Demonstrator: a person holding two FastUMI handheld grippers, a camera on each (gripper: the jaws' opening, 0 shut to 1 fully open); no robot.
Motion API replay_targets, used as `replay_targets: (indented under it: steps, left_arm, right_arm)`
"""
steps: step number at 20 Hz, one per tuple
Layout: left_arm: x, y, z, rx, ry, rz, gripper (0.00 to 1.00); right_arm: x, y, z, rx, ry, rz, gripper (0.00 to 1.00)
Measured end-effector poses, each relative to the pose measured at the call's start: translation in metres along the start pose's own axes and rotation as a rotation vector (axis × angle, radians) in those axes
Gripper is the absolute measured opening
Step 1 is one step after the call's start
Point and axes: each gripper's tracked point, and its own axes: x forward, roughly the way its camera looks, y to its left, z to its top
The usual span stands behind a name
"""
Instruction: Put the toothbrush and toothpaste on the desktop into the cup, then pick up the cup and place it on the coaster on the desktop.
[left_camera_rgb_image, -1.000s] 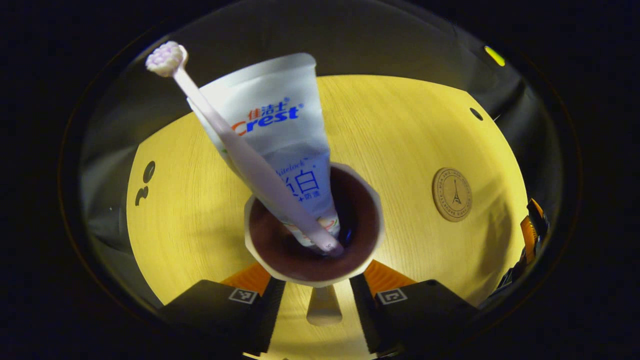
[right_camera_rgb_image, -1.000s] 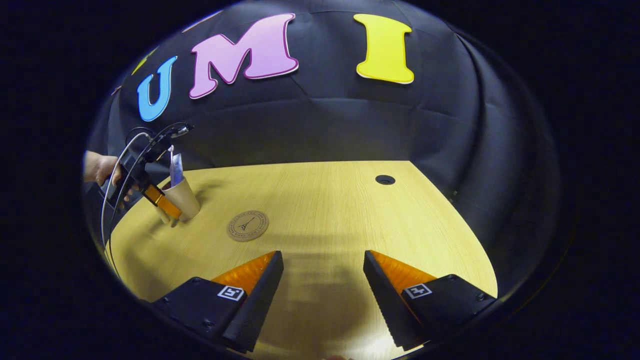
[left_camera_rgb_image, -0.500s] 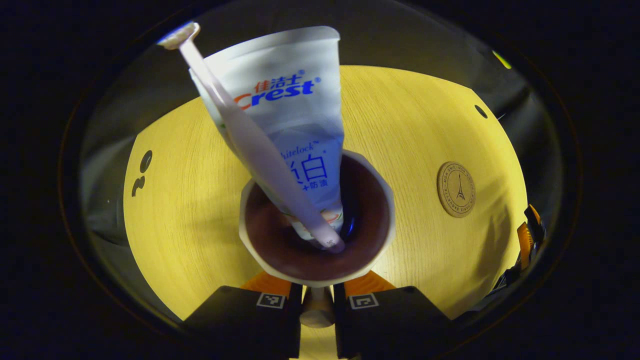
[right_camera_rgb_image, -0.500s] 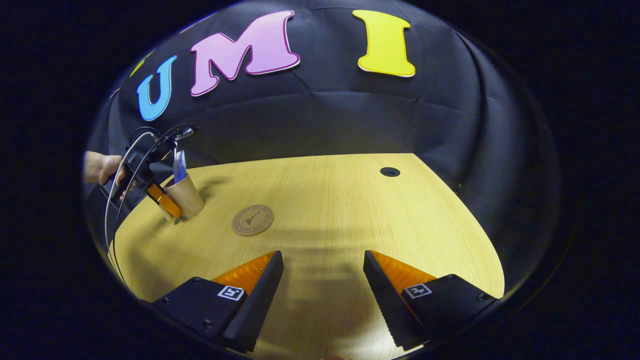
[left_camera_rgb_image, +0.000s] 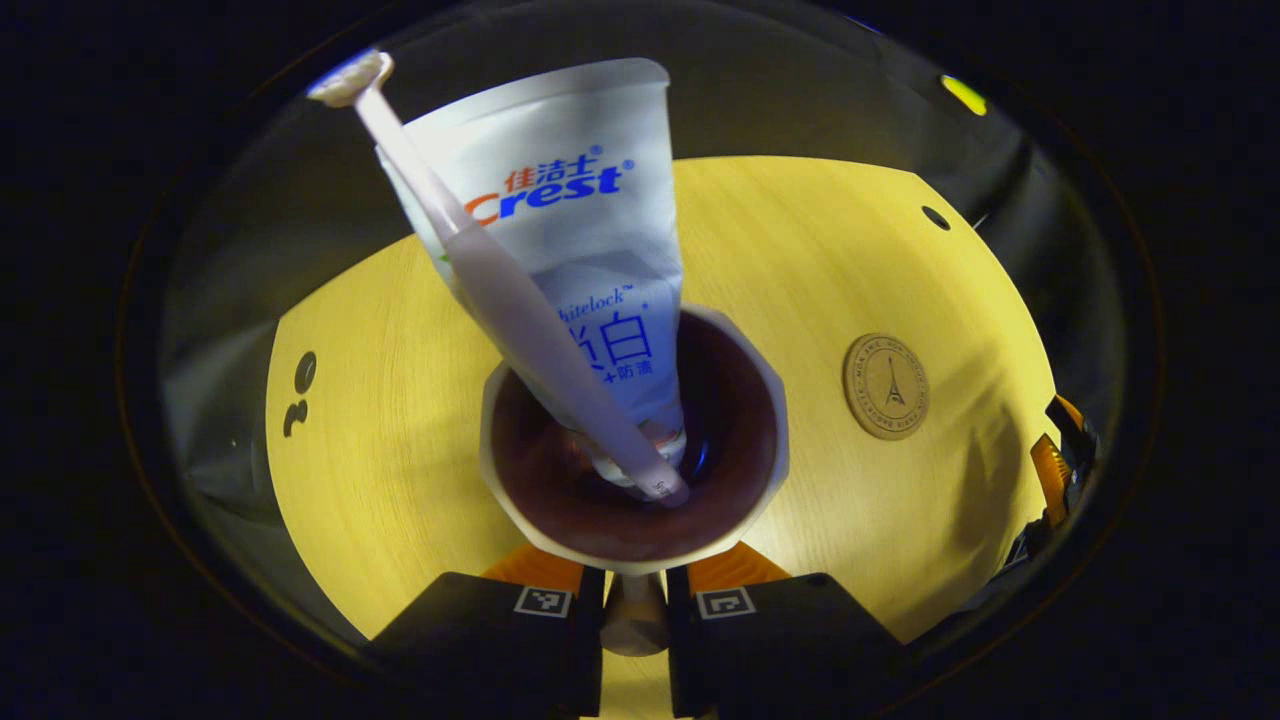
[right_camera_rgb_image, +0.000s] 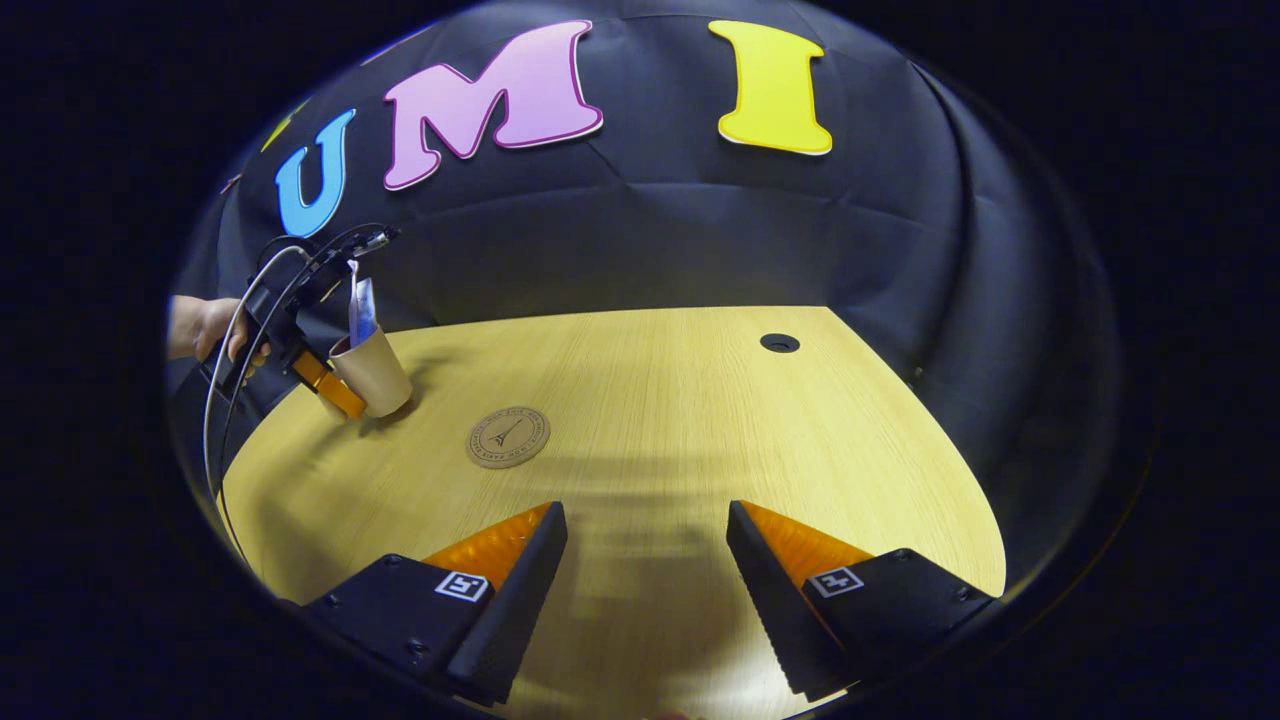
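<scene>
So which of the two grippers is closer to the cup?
Left. The left gripper is clamped on the cup's handle; the right gripper hangs open, well away beyond the coaster.

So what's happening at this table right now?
A person is working two handheld grippers. The left gripper has closed on the handle of a cup that already holds a toothbrush and a toothpaste tube. The cup looks tipped, just off the desk. The round coaster sits bare nearby. The right gripper waits open.
</scene>
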Motion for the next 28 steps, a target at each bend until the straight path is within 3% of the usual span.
replay_targets:
  steps: [1, 2, 8, 9, 10, 11, 13, 15, 17, 21, 23, 26, 28]
  left_arm:
    - [-0.002, -0.007, 0.003, 0.025, -0.004, -0.003, 0.31]
    - [-0.004, -0.016, 0.007, 0.052, -0.005, -0.01, 0.36]
    - [0.002, -0.085, 0.028, 0.203, -0.021, -0.076, 0.35]
    - [0.004, -0.096, 0.03, 0.226, -0.021, -0.09, 0.31]
    - [0.007, -0.106, 0.032, 0.248, -0.019, -0.097, 0.36]
    - [0.008, -0.114, 0.034, 0.27, -0.018, -0.103, 0.31]
    - [0.012, -0.128, 0.038, 0.309, -0.019, -0.115, 0.31]
    - [0.018, -0.14, 0.038, 0.332, -0.013, -0.128, 0.36]
    - [0.021, -0.147, 0.04, 0.352, -0.007, -0.136, 0.31]
    - [0.025, -0.159, 0.036, 0.368, 0.023, -0.168, 0.31]
    - [0.025, -0.157, 0.034, 0.371, 0.033, -0.161, 0.27]
    - [0.03, -0.155, 0.032, 0.371, 0.045, -0.136, 0.36]
    - [0.028, -0.156, 0.033, 0.37, 0.044, -0.136, 0.31]
  right_arm:
    - [-0.001, 0.0, 0.001, 0.003, -0.001, -0.001, 0.99]
    - [-0.003, 0.0, 0.003, -0.001, -0.005, -0.004, 0.99]
    - [-0.014, -0.005, 0.005, -0.011, -0.02, -0.018, 0.99]
    - [-0.016, -0.007, 0.004, -0.01, -0.021, -0.023, 0.99]
    - [-0.017, -0.01, 0.004, -0.008, -0.024, -0.028, 0.99]
    - [-0.019, -0.012, 0.003, -0.001, -0.025, -0.034, 0.99]
    - [-0.021, -0.018, 0.0, 0.017, -0.025, -0.047, 0.99]
    - [-0.024, -0.025, -0.003, 0.032, -0.021, -0.061, 0.99]
    - [-0.029, -0.033, -0.005, 0.042, -0.021, -0.078, 0.99]
    - [-0.035, -0.047, -0.012, 0.059, -0.016, -0.102, 0.98]
    - [-0.035, -0.05, -0.013, 0.065, -0.015, -0.11, 0.99]
    - [-0.038, -0.052, -0.015, 0.069, -0.018, -0.112, 0.99]
    - [-0.041, -0.051, -0.017, 0.065, -0.015, -0.11, 0.99]
